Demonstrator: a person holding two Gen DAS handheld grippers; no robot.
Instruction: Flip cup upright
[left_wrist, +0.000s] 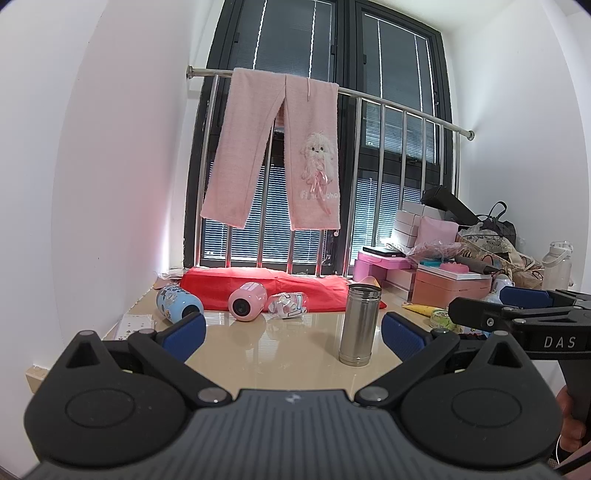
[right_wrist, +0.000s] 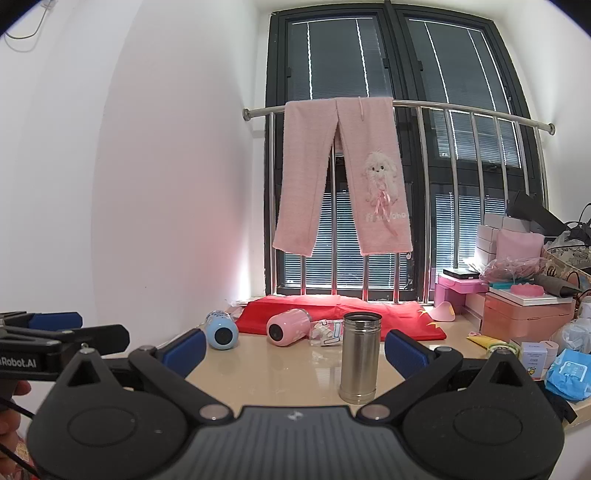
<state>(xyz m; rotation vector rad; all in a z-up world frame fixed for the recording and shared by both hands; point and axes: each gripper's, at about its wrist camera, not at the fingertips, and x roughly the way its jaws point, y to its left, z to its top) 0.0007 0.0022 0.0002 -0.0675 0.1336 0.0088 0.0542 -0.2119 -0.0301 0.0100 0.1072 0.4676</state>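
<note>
A steel cup (left_wrist: 359, 324) stands upright on the beige table (left_wrist: 280, 354), open mouth up; it also shows in the right wrist view (right_wrist: 360, 357). Behind it lie a pink cup (left_wrist: 246, 302) (right_wrist: 287, 327), a blue cup (left_wrist: 178, 302) (right_wrist: 220, 328) and a clear printed cup (left_wrist: 288, 304) (right_wrist: 327, 331), all on their sides. My left gripper (left_wrist: 293, 334) is open and empty, a little short of the steel cup. My right gripper (right_wrist: 293, 349) is open and empty, the steel cup between and just beyond its blue pads (right_wrist: 404, 352). Each gripper shows in the other's view, at the side.
A red cloth (left_wrist: 266, 284) lies along the window rail (left_wrist: 332, 88), where pink trousers (left_wrist: 280, 147) hang. Boxes, bags and a bottle (left_wrist: 480, 266) crowd the right side. A white wall (left_wrist: 110, 184) bounds the left. Wipes and small packs (right_wrist: 546, 365) lie near the table's right edge.
</note>
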